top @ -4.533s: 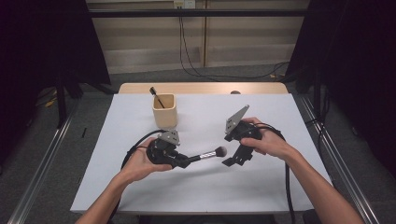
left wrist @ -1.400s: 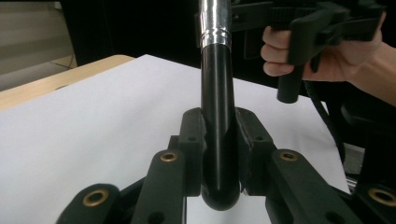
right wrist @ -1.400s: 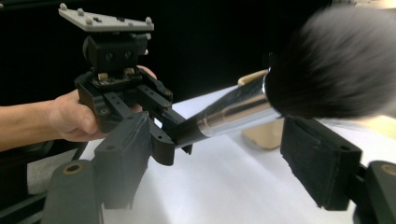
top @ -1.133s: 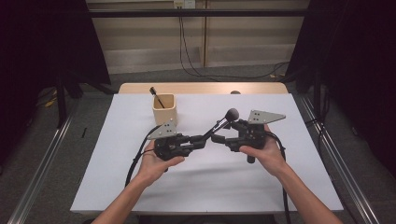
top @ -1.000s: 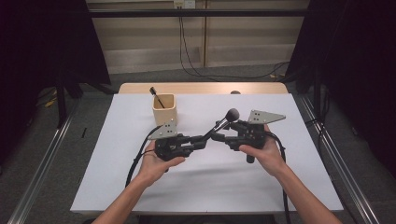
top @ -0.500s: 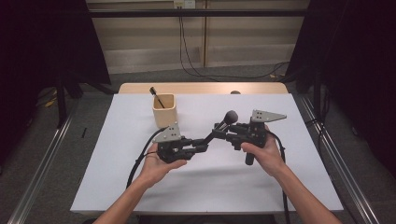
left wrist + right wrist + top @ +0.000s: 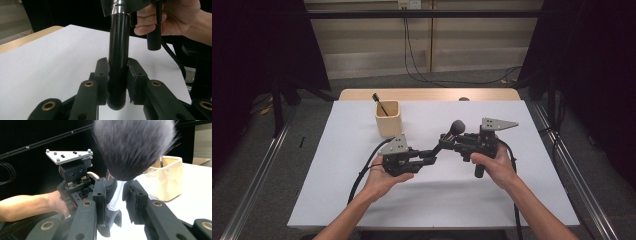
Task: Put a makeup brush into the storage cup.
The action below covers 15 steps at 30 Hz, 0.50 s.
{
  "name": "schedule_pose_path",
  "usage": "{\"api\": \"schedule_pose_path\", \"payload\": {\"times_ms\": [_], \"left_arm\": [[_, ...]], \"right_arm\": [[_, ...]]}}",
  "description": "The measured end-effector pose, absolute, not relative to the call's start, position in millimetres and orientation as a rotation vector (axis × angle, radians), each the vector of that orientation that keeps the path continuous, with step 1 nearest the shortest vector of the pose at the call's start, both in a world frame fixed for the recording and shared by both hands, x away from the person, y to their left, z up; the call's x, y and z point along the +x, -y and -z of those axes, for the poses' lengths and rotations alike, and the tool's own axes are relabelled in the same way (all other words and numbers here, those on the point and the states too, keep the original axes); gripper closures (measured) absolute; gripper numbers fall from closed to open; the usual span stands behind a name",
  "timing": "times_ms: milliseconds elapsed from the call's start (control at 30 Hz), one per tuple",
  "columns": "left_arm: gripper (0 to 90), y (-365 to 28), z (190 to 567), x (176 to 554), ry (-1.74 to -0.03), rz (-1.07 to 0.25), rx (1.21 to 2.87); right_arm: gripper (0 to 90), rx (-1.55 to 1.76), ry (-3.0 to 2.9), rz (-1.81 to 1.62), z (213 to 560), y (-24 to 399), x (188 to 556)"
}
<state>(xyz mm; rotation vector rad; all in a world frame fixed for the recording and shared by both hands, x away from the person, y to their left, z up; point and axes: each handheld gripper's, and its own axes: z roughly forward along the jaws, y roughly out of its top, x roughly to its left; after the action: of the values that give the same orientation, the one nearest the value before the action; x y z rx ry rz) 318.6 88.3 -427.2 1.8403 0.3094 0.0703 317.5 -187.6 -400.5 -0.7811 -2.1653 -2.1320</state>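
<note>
High view: the left gripper (image 7: 430, 159) clenches the black cylindrical handle (image 7: 118, 62) of a dark fluffy makeup brush (image 7: 456, 127); the right gripper (image 7: 451, 144) straddles its silver ferrule (image 7: 115, 195), jaws apart.

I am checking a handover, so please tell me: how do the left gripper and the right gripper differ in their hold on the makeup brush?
The left gripper is shut on the black handle end of the makeup brush; the right gripper straddles the silver ferrule just under the bristles, with a gap at one jaw. The left gripper sits lower and nearer the person; the right gripper is higher. Both meet the same brush above the table.
</note>
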Motion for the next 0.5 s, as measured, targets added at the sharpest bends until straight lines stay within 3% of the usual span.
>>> {"api": "schedule_pose_path", "payload": {"times_ms": [400,500], "left_arm": [[48.7,-93,430,320,-0.384,-0.081,1.826],[36.9,-97,428,321,-0.421,-0.094,1.821]], "right_arm": [[71.3,-0.785,2.184,2.144,395,195,318],[71.2,-0.787,2.194,2.153,394,198,318]]}}
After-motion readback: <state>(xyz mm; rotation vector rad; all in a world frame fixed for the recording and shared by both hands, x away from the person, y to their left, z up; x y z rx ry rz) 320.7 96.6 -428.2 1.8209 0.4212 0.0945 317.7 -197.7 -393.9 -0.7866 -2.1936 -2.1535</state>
